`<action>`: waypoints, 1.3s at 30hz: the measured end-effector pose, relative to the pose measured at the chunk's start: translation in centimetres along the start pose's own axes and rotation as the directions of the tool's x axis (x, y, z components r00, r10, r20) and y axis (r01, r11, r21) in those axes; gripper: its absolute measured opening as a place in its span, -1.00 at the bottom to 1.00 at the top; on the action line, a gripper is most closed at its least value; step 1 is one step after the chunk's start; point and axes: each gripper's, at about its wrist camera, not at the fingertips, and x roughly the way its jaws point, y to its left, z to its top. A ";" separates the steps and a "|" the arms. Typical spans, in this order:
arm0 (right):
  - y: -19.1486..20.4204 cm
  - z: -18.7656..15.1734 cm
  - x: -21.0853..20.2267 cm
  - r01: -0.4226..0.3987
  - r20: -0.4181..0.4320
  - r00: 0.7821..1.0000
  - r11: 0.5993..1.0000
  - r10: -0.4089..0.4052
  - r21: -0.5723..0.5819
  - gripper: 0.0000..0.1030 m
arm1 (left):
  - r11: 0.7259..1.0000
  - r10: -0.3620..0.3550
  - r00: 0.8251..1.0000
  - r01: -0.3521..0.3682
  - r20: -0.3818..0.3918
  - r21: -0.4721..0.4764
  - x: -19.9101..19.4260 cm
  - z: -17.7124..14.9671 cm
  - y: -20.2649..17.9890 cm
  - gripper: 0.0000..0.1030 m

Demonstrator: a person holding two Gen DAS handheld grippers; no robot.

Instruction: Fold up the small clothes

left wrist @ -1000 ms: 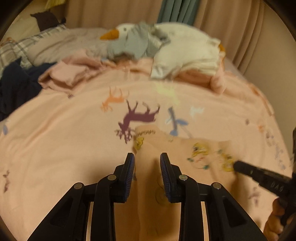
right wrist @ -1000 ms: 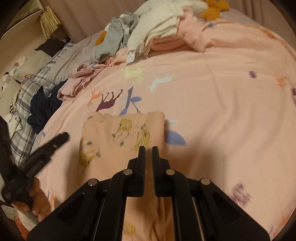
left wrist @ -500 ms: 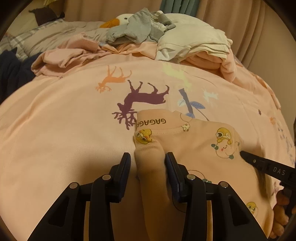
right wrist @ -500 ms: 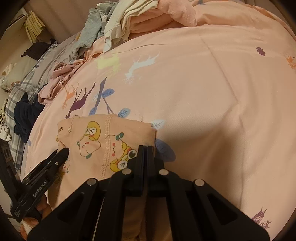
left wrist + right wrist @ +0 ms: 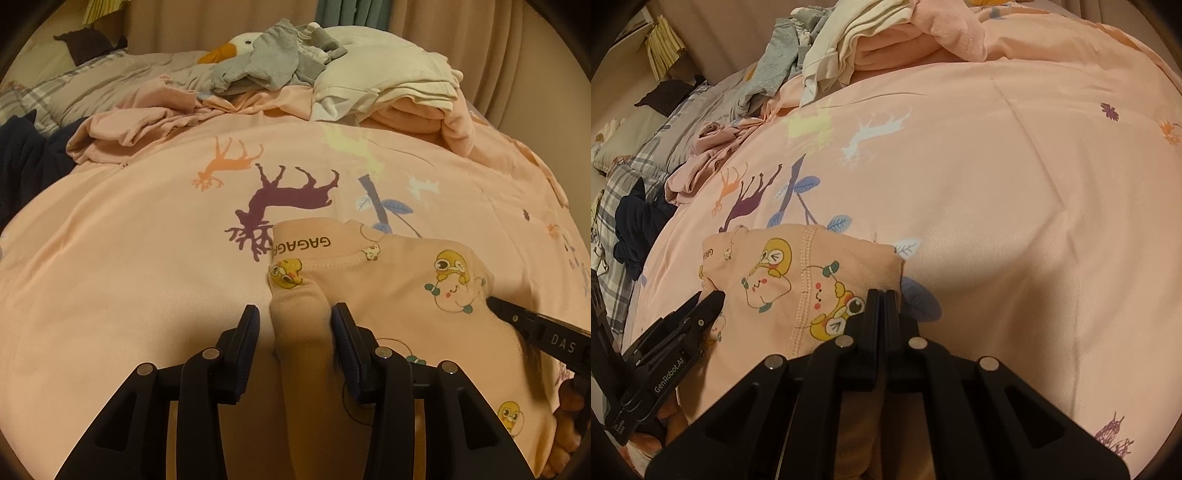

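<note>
A small pink garment (image 5: 391, 284) with yellow duck prints and a "GAGAGA" waistband lies on the pink animal-print bedspread (image 5: 147, 236). My left gripper (image 5: 295, 328) is open; a raised fold of the garment's left edge sits between its fingers. My right gripper (image 5: 882, 306) is shut on the garment's right edge (image 5: 886, 266), low on the bed. The garment also shows in the right wrist view (image 5: 798, 280). The left gripper shows there at the lower left (image 5: 709, 301), the right one at the left view's right edge (image 5: 495, 304).
A heap of unfolded clothes lies at the bed's far side: grey pieces (image 5: 273, 62), white pieces (image 5: 384, 81), pink pieces (image 5: 133, 129). A dark navy garment (image 5: 26, 166) and a plaid pillow (image 5: 617, 192) lie at the left. Curtains hang behind.
Both grippers have carried the garment's edge forward and down onto the bed. The left jaws have opened wider around the fold. The right gripper stays shut on the cloth.
</note>
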 end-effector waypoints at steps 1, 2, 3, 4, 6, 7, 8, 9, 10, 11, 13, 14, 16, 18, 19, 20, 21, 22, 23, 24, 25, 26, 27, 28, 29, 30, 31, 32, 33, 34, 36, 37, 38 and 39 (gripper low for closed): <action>0.0 0.0 0.0 0.001 0.003 1.000 1.000 -0.001 -0.004 -1.00 | 1.000 -0.002 1.000 0.002 -0.001 -0.002 0.0 0.0 0.0 -0.14; 0.0 -0.1 0.0 0.001 0.007 1.000 1.000 -0.001 -0.004 -1.00 | 1.000 -0.002 1.000 0.002 -0.001 -0.002 0.0 0.0 -0.1 -0.14; 0.1 -0.1 0.0 0.001 0.009 1.000 1.000 -0.001 -0.004 -1.00 | 1.000 -0.003 1.000 0.003 -0.002 -0.001 0.1 0.0 -0.1 -0.14; 0.1 -0.2 -0.1 0.002 0.012 1.000 1.000 -0.002 -0.004 -1.00 | 1.000 -0.002 1.000 0.002 -0.002 0.000 0.1 0.0 -0.1 -0.14; 0.1 -0.3 -0.1 0.005 0.018 1.000 1.000 -0.005 -0.007 -1.00 | 1.000 0.001 1.000 -0.001 0.000 0.001 0.1 0.0 0.0 -0.14; 0.1 -0.3 -0.1 0.007 0.020 1.000 1.000 -0.007 -0.009 -1.00 | 1.000 0.003 1.000 -0.003 0.002 0.002 0.1 0.0 0.0 -0.14; 0.2 -0.3 -0.1 0.009 0.021 1.000 1.000 -0.009 -0.009 -1.00 | 1.000 0.005 1.000 -0.005 0.004 0.002 0.1 0.0 0.0 -0.13; 0.2 -0.3 -0.1 0.012 0.022 1.000 1.000 -0.011 -0.005 -1.00 | 1.000 0.008 1.000 -0.008 0.005 0.001 0.1 0.0 0.0 -0.11; 0.2 -0.3 -0.1 0.015 0.023 1.000 1.000 -0.015 -0.001 -1.00 | 1.000 0.012 1.000 -0.012 0.005 0.002 0.1 0.0 0.0 -0.09; 0.3 -0.3 -0.1 0.019 0.024 1.000 1.000 -0.019 -0.002 -1.00 | 1.000 0.015 1.000 -0.015 0.004 0.002 0.1 0.0 0.0 -0.08; 0.5 -0.3 -0.1 0.029 0.024 0.999 1.000 -0.029 -0.007 -1.00 | 1.000 0.018 1.000 -0.018 0.004 0.002 0.1 0.0 0.1 -0.06; 0.6 -0.3 -0.1 0.036 0.023 0.999 0.999 -0.036 -0.010 -1.00 | 1.000 0.024 1.000 -0.024 0.002 0.002 0.1 0.0 0.1 -0.04; 0.8 -0.1 -0.1 0.053 0.009 0.999 0.999 -0.054 0.002 -1.00 | 0.999 0.035 0.999 -0.035 -0.014 0.000 -0.1 0.3 -0.1 -0.04; 1.1 0.3 -0.3 0.073 -0.015 0.997 0.997 -0.073 0.012 -0.93 | 0.999 0.044 0.998 -0.044 -0.044 0.011 -0.5 0.9 -0.2 -0.05; 1.2 0.5 -0.5 0.092 -0.033 0.995 0.996 -0.091 0.019 -0.80 | 0.999 0.045 0.997 -0.044 -0.058 0.013 -1.0 1.3 -0.2 -0.13; 1.2 0.6 -0.8 0.102 -0.045 0.994 0.994 -0.101 0.030 -0.69 | 0.999 0.032 0.997 -0.032 -0.068 0.001 -1.7 1.6 -0.1 -0.18; 1.2 0.8 -1.4 0.099 -0.051 0.994 0.994 -0.097 0.043 -0.69 | 1.000 0.012 0.998 -0.013 -0.066 -0.021 -2.8 1.9 0.1 -0.23; 1.2 0.8 -2.3 0.081 -0.051 0.996 0.995 -0.078 0.058 -0.69 | 0.999 -0.008 0.999 0.006 -0.048 -0.042 -4.1 2.2 0.3 -0.23; 1.2 0.7 -3.1 0.051 -0.046 0.998 0.996 -0.048 0.074 -0.69 | 0.998 -0.022 1.000 0.021 -0.019 -0.057 -5.8 2.4 0.4 -0.23; 1.1 0.7 -4.4 0.004 -0.032 0.999 0.995 0.000 0.098 -0.70 | 0.998 -0.025 1.000 0.026 0.012 -0.059 -7.5 2.7 0.4 -0.23; 1.2 0.7 -5.4 -0.018 -0.022 1.000 0.994 0.021 0.112 -0.69 | 0.998 -0.022 0.999 0.024 0.033 -0.054 -8.8 2.8 0.3 -0.23; 1.5 0.7 -6.6 -0.033 -0.011 0.999 0.992 0.035 0.122 -0.69 | 0.999 -0.010 0.998 0.012 0.062 -0.035 -11.0 3.1 -0.1 -0.23; 1.9 0.7 -8.0 -0.042 0.005 0.999 0.992 0.042 0.120 -0.68 | 1.000 -0.002 0.996 0.004 0.085 -0.018 -12.8 3.3 -0.5 -0.23; 2.7 0.7 -9.8 -0.045 0.026 0.999 0.994 0.043 0.104 -0.68 | 1.000 0.000 0.994 0.001 0.106 -0.002 -14.6 3.4 -0.8 -0.23; 3.5 0.7 -11.6 -0.041 0.051 0.998 0.996 0.037 0.079 -0.62 | 1.000 -0.005 0.992 0.003 0.125 0.012 -16.5 3.4 -1.1 -0.23; 4.3 0.5 -13.1 -0.039 0.073 0.997 0.998 0.034 0.058 -0.55 | 1.000 -0.007 0.990 0.004 0.143 0.020 -18.4 3.4 -1.5 -0.23; 5.3 0.2 -15.0 -0.038 0.096 0.995 0.999 0.035 0.030 -0.32 | 1.000 -0.006 0.987 0.002 0.161 0.024 -20.2 3.2 -1.7 -0.22; 6.4 -0.2 -17.1 -0.038 0.115 0.993 0.999 0.038 -0.002 0.03 | 1.000 -0.007 0.985 0.002 0.174 0.031 -21.8 3.0 -2.0 -0.18; 7.2 -0.6 -18.8 -0.045 0.136 0.990 0.999 0.048 -0.027 0.15 | 0.999 -0.010 0.983 0.002 0.182 0.045 -23.5 2.7 -2.3 -0.05; 7.8 -1.0 -20.3 -0.053 0.162 0.985 0.998 0.060 -0.044 0.24 | 0.998 -0.011 0.983 0.001 0.182 0.056 -24.7 2.5 -2.6 0.14; 9.1 -2.2 -23.8 -0.066 0.232 0.969 0.994 0.085 -0.087 0.38 | 0.998 -0.020 0.982 0.008 0.186 0.065 -27.0 1.8 -3.0 0.31; 9.6 -2.8 -25.3 -0.057 0.252 0.964 0.993 0.081 -0.102 0.63 | 0.998 -0.032 0.980 0.021 0.198 0.061 -27.9 1.4 -2.9 0.31; 10.1 -3.5 -26.7 -0.039 0.267 0.961 0.993 0.068 -0.110 0.83 | 0.998 -0.049 0.975 0.038 0.217 0.054 -28.9 0.8 -2.8 0.31; 10.2 -3.9 -27.8 -0.030 0.285 0.957 0.993 0.060 -0.111 0.87 | 0.998 -0.056 0.972 0.046 0.230 0.049 -29.5 0.5 -2.7 0.31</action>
